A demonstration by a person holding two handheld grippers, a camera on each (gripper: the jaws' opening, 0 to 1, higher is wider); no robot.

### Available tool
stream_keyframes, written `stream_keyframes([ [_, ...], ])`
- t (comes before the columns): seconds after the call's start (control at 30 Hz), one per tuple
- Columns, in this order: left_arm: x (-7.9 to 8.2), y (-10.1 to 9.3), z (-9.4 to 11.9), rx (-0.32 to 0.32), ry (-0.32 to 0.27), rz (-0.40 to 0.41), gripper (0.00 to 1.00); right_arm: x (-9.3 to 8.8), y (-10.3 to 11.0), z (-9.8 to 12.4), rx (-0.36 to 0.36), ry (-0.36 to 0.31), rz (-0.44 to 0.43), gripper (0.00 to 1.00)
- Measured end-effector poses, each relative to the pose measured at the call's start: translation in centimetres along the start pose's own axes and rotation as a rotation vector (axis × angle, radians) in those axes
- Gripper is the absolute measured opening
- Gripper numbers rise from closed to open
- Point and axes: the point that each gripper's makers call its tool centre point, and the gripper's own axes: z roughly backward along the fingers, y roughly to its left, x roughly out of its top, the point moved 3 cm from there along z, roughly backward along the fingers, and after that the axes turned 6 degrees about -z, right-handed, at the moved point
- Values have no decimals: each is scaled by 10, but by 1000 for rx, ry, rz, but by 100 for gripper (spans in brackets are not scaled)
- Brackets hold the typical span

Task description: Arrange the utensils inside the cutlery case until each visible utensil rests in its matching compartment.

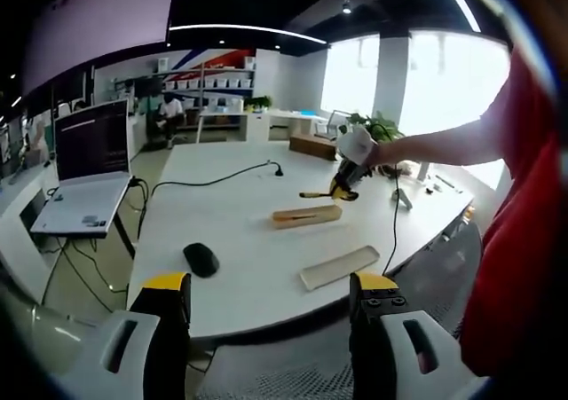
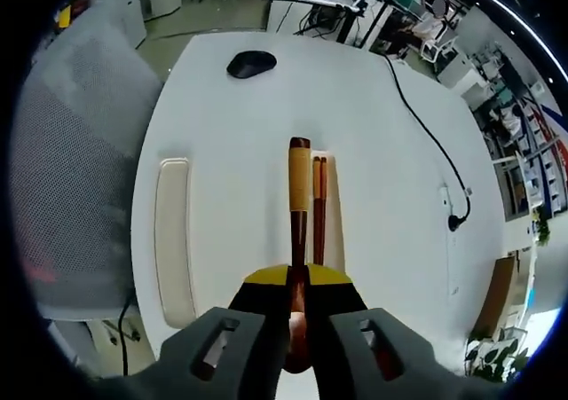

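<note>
The wooden cutlery case [image 1: 306,215] lies open in the middle of the white table [image 1: 231,231], its pale lid [image 1: 339,267] set apart nearer me. My right gripper [image 1: 341,185], held in a person's hand, hovers just above the case's far end. In the right gripper view it [image 2: 297,280] is shut on a brown utensil with a tan band [image 2: 299,183], which points along the case [image 2: 335,227]. Thin brown chopsticks [image 2: 319,205] lie in the case beside it. The lid [image 2: 173,240] rests to the left. My left gripper [image 1: 271,282] stands open off the table's near edge, holding nothing.
A black mouse [image 1: 201,259] [image 2: 251,63] sits on the table near the lid. A black cable [image 1: 213,183] [image 2: 426,125] runs across the far side. A laptop [image 1: 89,165] stands on a side stand at left. A grey mesh chair [image 2: 71,152] is by the table edge.
</note>
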Motion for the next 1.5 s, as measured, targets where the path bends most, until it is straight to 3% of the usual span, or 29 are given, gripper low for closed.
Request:
stream_keyframes([
  [0.37, -1, 1, -1, -3, 3, 2, 75, 2, -6, 2, 1, 23, 38, 1],
  [0.53, -2, 0, -2, -6, 5, 2, 75, 13, -16, 11, -11, 17, 50, 1],
  [1.37, -4, 1, -3, -3, 10, 13, 75, 19, -27, -2, 13, 35, 65, 1],
  [1.5, -4, 1, -4, -5, 13, 14, 75, 29, -33, 4, 8, 26, 68, 1],
])
